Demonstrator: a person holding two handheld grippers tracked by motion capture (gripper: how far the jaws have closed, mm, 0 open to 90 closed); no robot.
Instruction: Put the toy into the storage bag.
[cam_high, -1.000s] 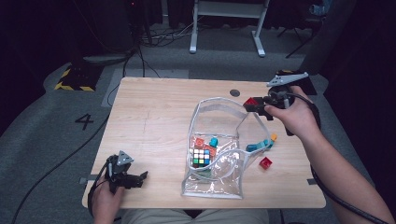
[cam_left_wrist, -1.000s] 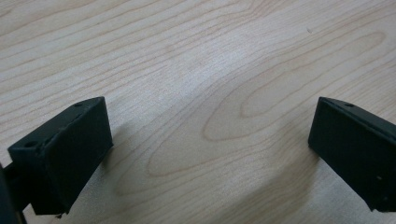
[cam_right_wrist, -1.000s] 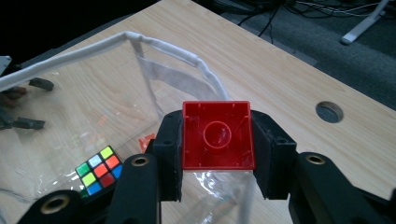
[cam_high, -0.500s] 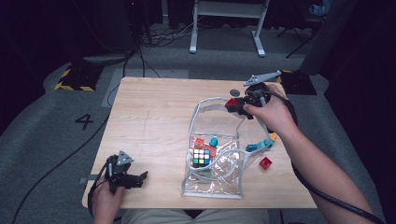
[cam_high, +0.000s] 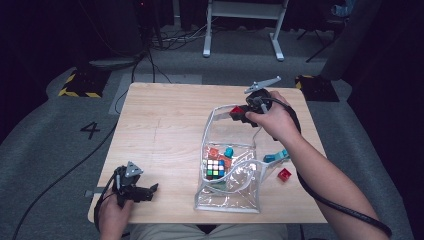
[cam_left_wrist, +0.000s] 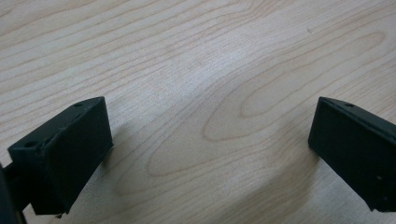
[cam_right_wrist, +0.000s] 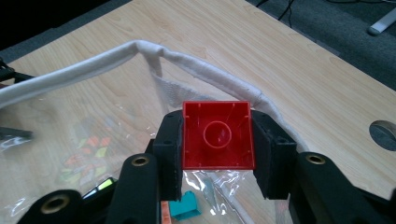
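Right tongs (cam_right_wrist: 218, 154) are clamping a red hollow block (cam_right_wrist: 218, 135) over the clear pouch's (cam_high: 227, 192) top rim at frame centre-right, opening lying below; left tongs (cam_high: 145, 191) are idling wide on the worktop (cam_high: 165, 125), lower left.

A pale rectangular wooden table (cam_high: 165, 130) is bearing a clear plastic pouch (cam_high: 227, 192), with a small red brick (cam_high: 284, 174) and a teal block (cam_high: 276, 156) lying just beside it.
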